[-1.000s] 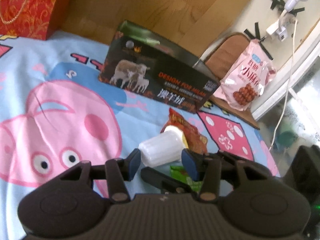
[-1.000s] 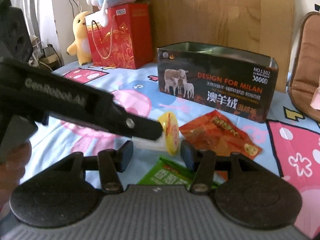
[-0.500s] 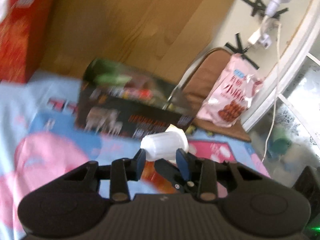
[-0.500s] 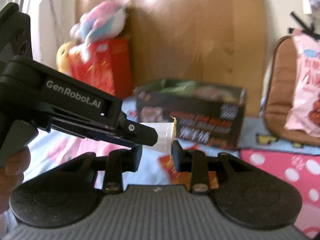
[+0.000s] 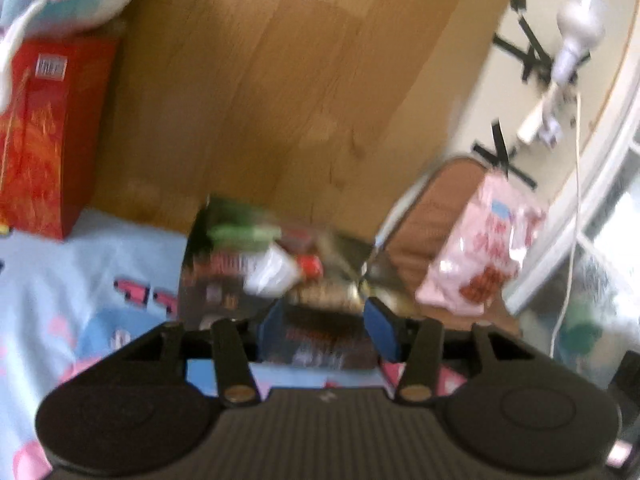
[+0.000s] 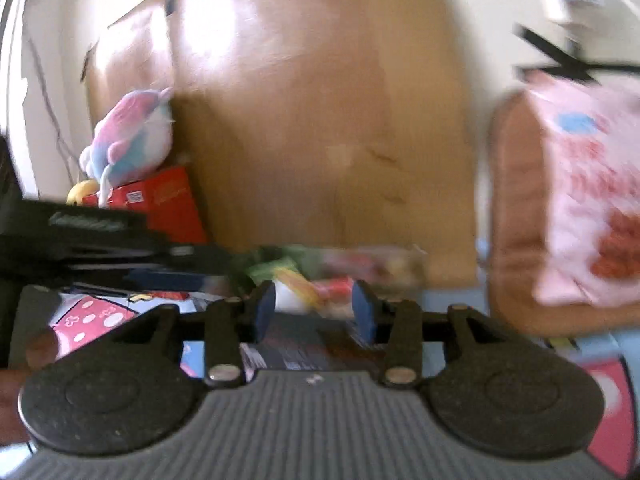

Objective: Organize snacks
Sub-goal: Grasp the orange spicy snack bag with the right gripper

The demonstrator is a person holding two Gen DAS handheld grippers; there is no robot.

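Both views are motion-blurred. The dark open box (image 5: 224, 296) stands on the blue cartoon bedsheet and holds several snack packets. A white jelly cup (image 5: 272, 270) lies inside the box among them; it also shows in the right wrist view (image 6: 290, 294) with its yellow lid. My left gripper (image 5: 326, 330) is open and empty, just in front of the box. My right gripper (image 6: 314, 314) is open and empty, with the cup beyond its fingertips. The left gripper's black body (image 6: 100, 236) crosses the right wrist view at the left.
A red gift bag (image 5: 44, 136) with a plush toy (image 6: 128, 136) on top stands at the back left. A wooden headboard (image 5: 304, 92) rises behind the box. A pink snack bag (image 5: 480, 256) leans on a brown chair (image 5: 440, 196) at the right.
Both grippers lifted the white cup from the sheet, carried it up over the box and opened. The cup now lies inside the box.
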